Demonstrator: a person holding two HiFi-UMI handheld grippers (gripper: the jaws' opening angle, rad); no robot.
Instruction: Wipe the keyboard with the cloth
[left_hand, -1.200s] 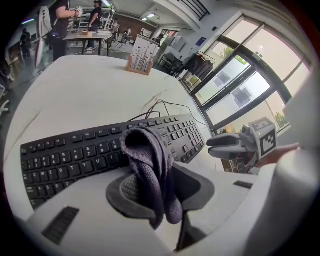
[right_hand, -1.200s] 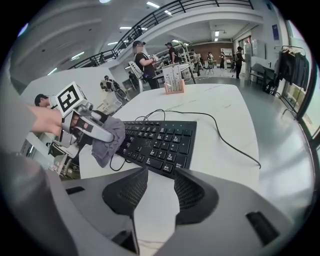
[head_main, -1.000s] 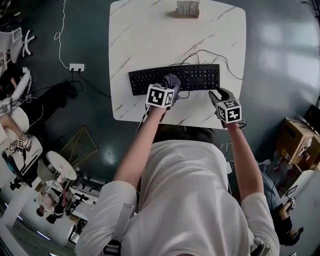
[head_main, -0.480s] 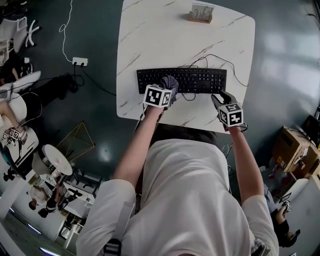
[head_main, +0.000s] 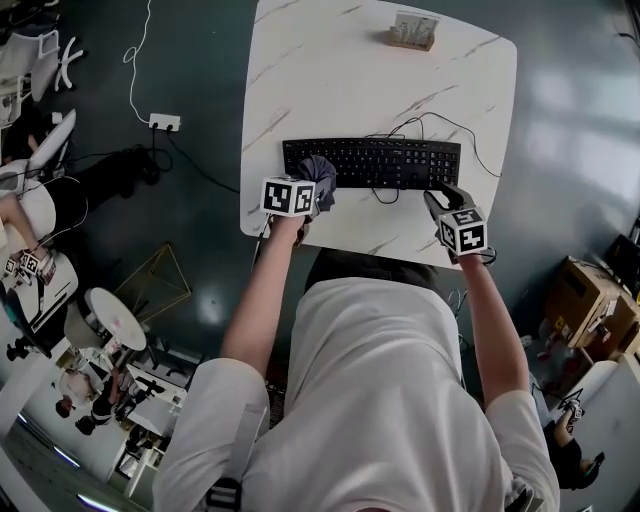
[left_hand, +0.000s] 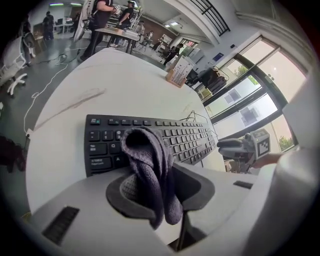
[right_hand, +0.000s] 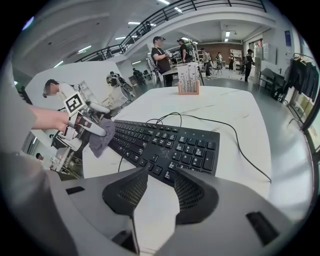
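A black keyboard (head_main: 372, 163) lies across the white marble table (head_main: 330, 80). My left gripper (head_main: 310, 188) is shut on a grey cloth (head_main: 318, 171), which rests over the keyboard's left end near its front edge. From the left gripper view, the cloth (left_hand: 150, 167) hangs bunched between the jaws, with the keyboard (left_hand: 180, 137) just beyond. My right gripper (head_main: 441, 196) hovers at the keyboard's right front corner. Its jaws stand open around nothing (right_hand: 155, 187), above the bare table in front of the keyboard (right_hand: 170, 142).
The keyboard's cable (head_main: 445, 125) loops behind it on the table. A small wooden holder (head_main: 413, 30) stands at the far edge. The near table edge runs just under both grippers. A power strip (head_main: 164, 122) lies on the floor at left, cardboard boxes (head_main: 590, 300) at right.
My left gripper has slid the cloth leftward along the keyboard, from about its middle to its left end. The right gripper has stayed at the right front corner.
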